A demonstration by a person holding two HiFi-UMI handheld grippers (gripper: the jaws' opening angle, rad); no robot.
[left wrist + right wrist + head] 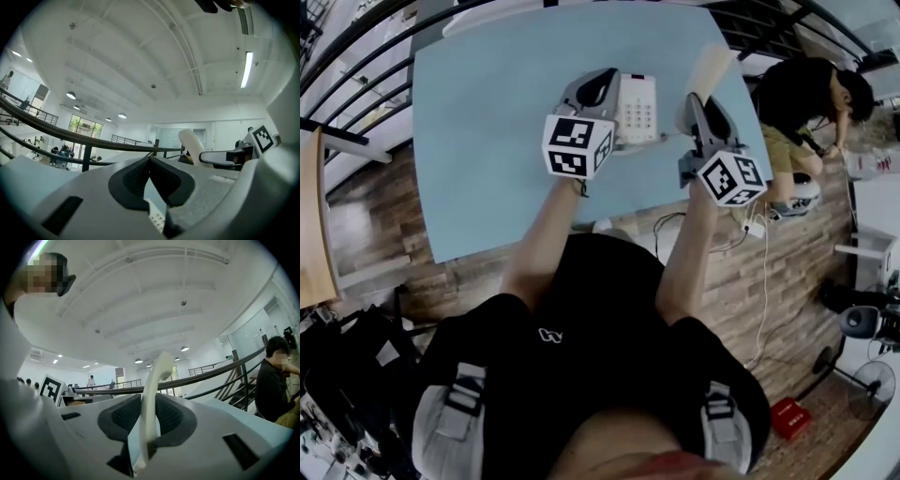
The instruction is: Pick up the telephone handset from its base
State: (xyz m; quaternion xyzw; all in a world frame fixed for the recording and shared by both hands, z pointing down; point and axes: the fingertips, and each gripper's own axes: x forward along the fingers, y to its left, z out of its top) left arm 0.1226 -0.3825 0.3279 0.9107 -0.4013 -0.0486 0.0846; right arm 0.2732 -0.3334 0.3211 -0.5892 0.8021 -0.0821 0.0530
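My right gripper (149, 420) is shut on the cream telephone handset (157, 376), which stands upright between the pads, held in the air. In the head view the handset (705, 70) sticks out beyond the right gripper (698, 103), clear of and to the right of the white telephone base (637, 105) on the blue table (487, 141). The left gripper (602, 84) hovers over the base's left side. Its tips meet with nothing between them (150, 161); the base's keypad (157, 218) shows below them. From the left gripper view the handset (192, 140) shows at right.
A person in black (802, 98) crouches beyond the table's right edge. Cables and a power strip (755, 228) lie on the wooden floor near the table's front edge. A red box (787, 417) and a fan (872, 380) stand at the right. Railings run behind the table.
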